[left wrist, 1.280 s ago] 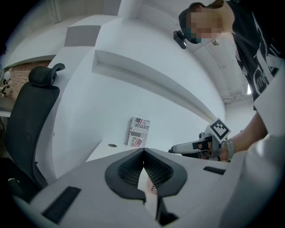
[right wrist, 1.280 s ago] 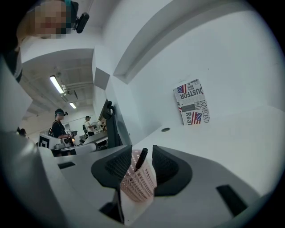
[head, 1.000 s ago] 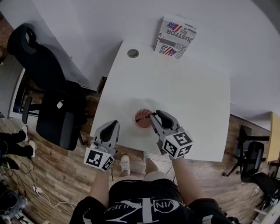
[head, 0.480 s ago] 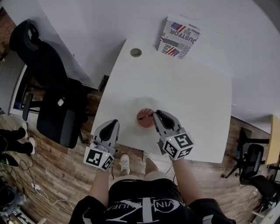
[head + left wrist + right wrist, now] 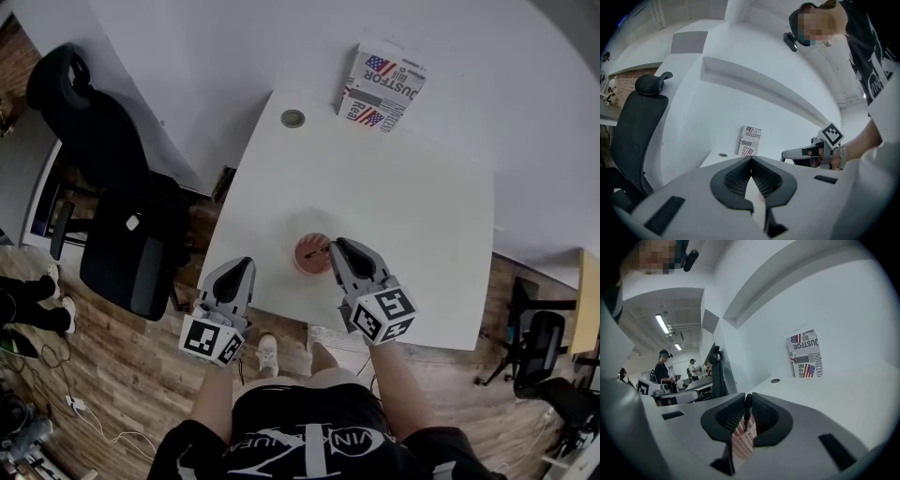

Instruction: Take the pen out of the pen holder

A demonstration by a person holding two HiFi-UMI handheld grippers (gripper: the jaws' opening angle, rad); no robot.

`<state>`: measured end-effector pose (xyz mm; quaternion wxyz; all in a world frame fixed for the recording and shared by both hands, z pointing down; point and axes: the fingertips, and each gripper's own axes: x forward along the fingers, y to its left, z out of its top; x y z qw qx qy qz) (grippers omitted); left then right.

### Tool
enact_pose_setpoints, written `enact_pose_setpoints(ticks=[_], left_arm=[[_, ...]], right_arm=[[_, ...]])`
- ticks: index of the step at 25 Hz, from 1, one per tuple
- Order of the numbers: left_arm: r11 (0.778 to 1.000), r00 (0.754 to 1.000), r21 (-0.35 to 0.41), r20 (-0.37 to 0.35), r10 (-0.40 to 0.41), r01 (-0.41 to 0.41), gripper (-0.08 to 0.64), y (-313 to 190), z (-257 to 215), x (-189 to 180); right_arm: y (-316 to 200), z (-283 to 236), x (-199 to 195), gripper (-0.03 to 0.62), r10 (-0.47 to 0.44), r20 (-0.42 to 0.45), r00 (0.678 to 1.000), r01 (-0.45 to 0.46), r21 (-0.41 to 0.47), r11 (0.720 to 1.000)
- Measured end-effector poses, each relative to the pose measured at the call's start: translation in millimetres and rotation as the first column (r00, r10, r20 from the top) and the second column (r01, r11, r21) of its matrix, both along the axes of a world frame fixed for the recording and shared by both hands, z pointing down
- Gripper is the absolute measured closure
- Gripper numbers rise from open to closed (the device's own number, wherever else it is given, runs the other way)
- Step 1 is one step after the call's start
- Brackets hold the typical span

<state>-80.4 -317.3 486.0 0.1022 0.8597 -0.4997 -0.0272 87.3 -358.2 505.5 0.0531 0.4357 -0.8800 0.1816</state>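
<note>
right tool (image 5: 747, 398): clenched on the pen (image 5: 747, 409), jaws just closed in on it; dark shaft upright between the ribbed pads (image 5: 731, 416), top end poking just above them.
pen: lower end down inside the pen holder (image 5: 742, 442), not yet lifted out.
pen holder: reddish patterned cup (pink-red from the head view), standing on the table (image 5: 412, 216) near its front edge, right under the right tool's tips.
left tool (image 5: 751, 160): clenched on nothing, pads pressed together; held level at the table's front-left edge, apart from the pen holder.
marker cubes (image 5: 382, 314): one at the back of each tool, black-and-white squares facing up.
table: white, mostly bare.
round cap (image 5: 293, 118): set into the table near its far left corner.
printed box (image 5: 380, 84): stars-and-stripes print, standing upright at the table's far edge against the wall (image 5: 234, 47).
office chair (image 5: 112, 206): black, left of the table, on the wood floor (image 5: 122, 375).
people (image 5: 661, 366): a few, standing at desks far off in the right gripper view.
</note>
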Motion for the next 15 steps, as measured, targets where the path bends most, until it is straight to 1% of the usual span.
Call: enact_pose_setpoints(ticks=[15], left_arm=[[1.000,1.000,0.030,0.005,0.007,-0.007,0.545,4.0,-16.2,-0.7]], right_arm=[[3.3,-25.8,5.2,0.538,0.027,-0.006,1.000,-0.027,0.059,0.998]])
